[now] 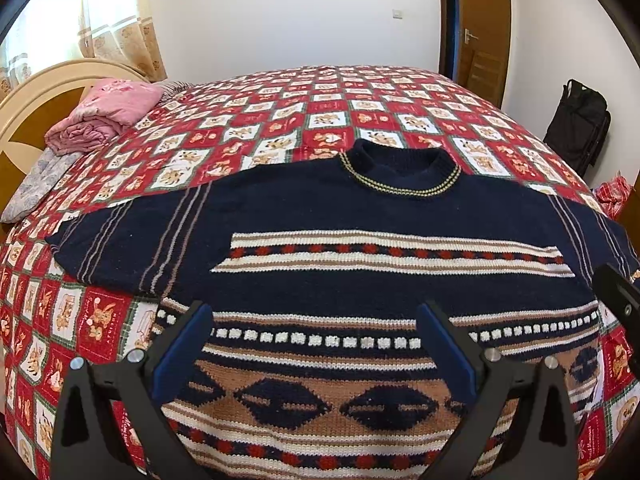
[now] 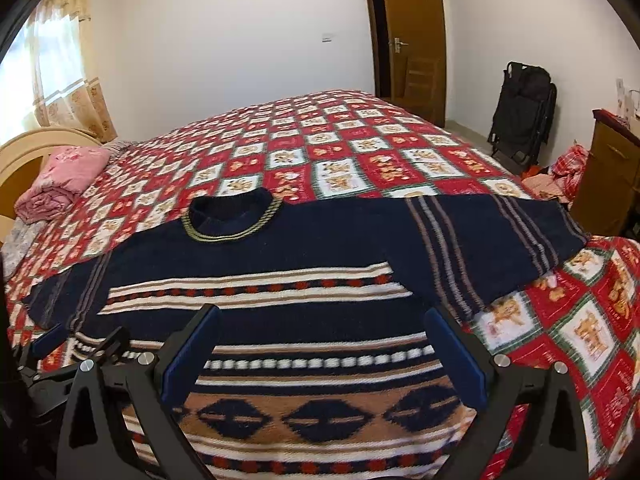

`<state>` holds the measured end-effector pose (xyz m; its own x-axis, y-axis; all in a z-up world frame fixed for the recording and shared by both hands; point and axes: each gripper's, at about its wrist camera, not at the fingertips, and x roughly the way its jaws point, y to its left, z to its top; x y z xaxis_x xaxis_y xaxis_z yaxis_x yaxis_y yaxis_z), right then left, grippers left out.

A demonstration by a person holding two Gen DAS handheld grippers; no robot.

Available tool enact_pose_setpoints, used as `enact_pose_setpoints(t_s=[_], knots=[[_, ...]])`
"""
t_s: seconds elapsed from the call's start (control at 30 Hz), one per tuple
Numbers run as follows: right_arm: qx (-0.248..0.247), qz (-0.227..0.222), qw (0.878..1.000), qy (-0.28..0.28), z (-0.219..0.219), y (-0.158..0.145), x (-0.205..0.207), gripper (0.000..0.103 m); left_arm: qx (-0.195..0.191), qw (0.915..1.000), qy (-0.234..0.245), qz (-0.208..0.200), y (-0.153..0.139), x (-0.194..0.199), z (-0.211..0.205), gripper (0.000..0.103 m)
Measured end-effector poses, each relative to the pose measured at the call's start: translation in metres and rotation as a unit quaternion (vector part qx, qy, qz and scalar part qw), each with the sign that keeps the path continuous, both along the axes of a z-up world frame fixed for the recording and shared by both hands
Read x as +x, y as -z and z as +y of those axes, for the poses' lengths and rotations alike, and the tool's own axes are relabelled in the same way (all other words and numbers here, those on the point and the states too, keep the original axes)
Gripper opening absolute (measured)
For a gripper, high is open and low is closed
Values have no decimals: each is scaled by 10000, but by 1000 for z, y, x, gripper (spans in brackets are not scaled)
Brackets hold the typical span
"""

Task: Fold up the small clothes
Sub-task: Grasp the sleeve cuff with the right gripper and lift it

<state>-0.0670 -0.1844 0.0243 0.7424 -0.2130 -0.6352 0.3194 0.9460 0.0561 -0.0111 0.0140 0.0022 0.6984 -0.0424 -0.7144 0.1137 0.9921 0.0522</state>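
Note:
A navy knitted sweater (image 1: 320,216) with white, tan and red bands lies flat, front up, on the bed, collar away from me and both sleeves spread out. It also shows in the right wrist view (image 2: 304,240). My left gripper (image 1: 314,344) is open and empty, hovering over the sweater's lower left part. My right gripper (image 2: 322,354) is open and empty over the lower right part. The right gripper's edge shows in the left wrist view (image 1: 618,300), and the left gripper shows at the left edge of the right wrist view (image 2: 76,356).
The bed has a red and white checked quilt (image 1: 304,112). A folded pink blanket (image 1: 108,112) lies by the headboard at far left. A black bag (image 2: 520,112), a wooden door (image 2: 416,40) and a wooden cabinet (image 2: 608,176) stand beyond the bed.

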Motion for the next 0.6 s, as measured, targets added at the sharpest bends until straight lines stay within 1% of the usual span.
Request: enact_pose_setpoints(t_s=[0.1,0.2,0.3,0.4,0.43,0.47,0.5,0.53,0.57,0.6], knots=[[-219,-5,9993,286,-26,-6,-1,102,-58,10000,54,8,1,0,0,103],[-317,-45,9971,684,-70,-13,-5,102,-178,9998,91,69,3,4,-1,103],[-401,37,9911,1272,-134,-16,-10,102,-227,9996,147,107,5,6,-5,103],[-343,181,9823,1831,-209,-14,-15,102,-165,9996,194,115,6,7,-11,103],[-263,194,9786,2029,-238,-13,-19,96,-137,9996,195,130,7,8,-12,103],[-151,192,9748,2218,-263,-12,-23,79,-110,9996,190,151,8,9,-13,103],[53,205,9707,2392,-289,-10,-27,72,-94,9996,184,180,9,11,-15,103],[398,268,9646,2593,-319,-5,-31,62,-83,9996,188,213,10,12,-16,103],[722,287,9583,2750,-342,-1,-34,60,-68,9995,189,236,10,13,-17,103],[1063,264,9517,2870,-364,5,-38,60,-28,9995,188,267,11,14,-20,103]])
